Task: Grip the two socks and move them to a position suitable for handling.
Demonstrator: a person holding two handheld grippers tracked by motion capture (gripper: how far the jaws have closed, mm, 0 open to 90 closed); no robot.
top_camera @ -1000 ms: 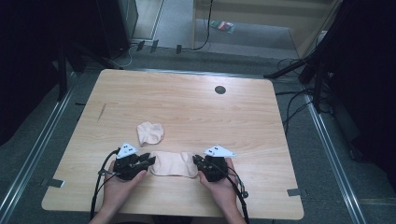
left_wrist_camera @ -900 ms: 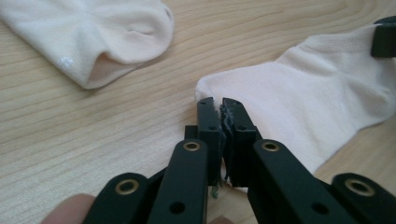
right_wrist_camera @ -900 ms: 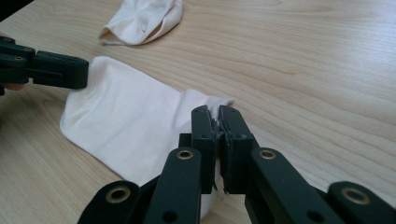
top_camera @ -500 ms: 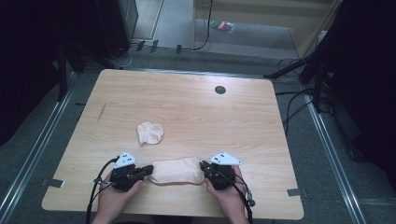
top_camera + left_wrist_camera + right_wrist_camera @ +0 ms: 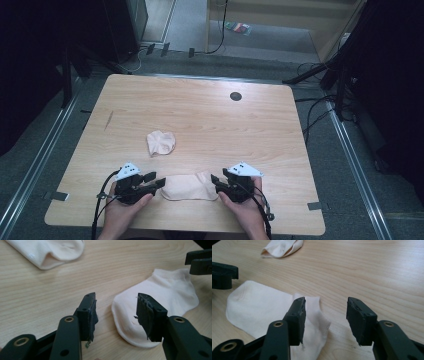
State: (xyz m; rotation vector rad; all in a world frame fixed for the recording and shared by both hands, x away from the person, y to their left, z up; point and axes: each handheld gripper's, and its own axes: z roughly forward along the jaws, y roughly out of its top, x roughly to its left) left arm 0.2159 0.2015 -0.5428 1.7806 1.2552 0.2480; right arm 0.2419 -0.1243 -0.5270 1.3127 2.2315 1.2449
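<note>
A cream ankle sock point(image 5: 189, 186) lies flat near the table's front edge, between the two grippers. My left gripper point(image 5: 159, 182) is open at its toe end point(image 5: 130, 325), jaws apart above the wood and the sock's edge. My right gripper point(image 5: 215, 181) is open at the cuff end point(image 5: 312, 312), nothing held between its jaws. A second cream sock point(image 5: 160, 142), crumpled, rests farther back toward the table's middle; it also appears in the left gripper view point(image 5: 50, 251) and the right gripper view point(image 5: 283, 247).
The wooden table point(image 5: 210, 120) has a dark round grommet hole point(image 5: 235, 96) near its far edge. Cables and dark stands point(image 5: 325, 75) crowd the floor beyond the table's right side. A person's hands point(image 5: 125, 212) hold the grippers at the front edge.
The flat sock has been drawn toward the front edge and stretched out. Both grippers have let go of it and now stand open at its ends.
</note>
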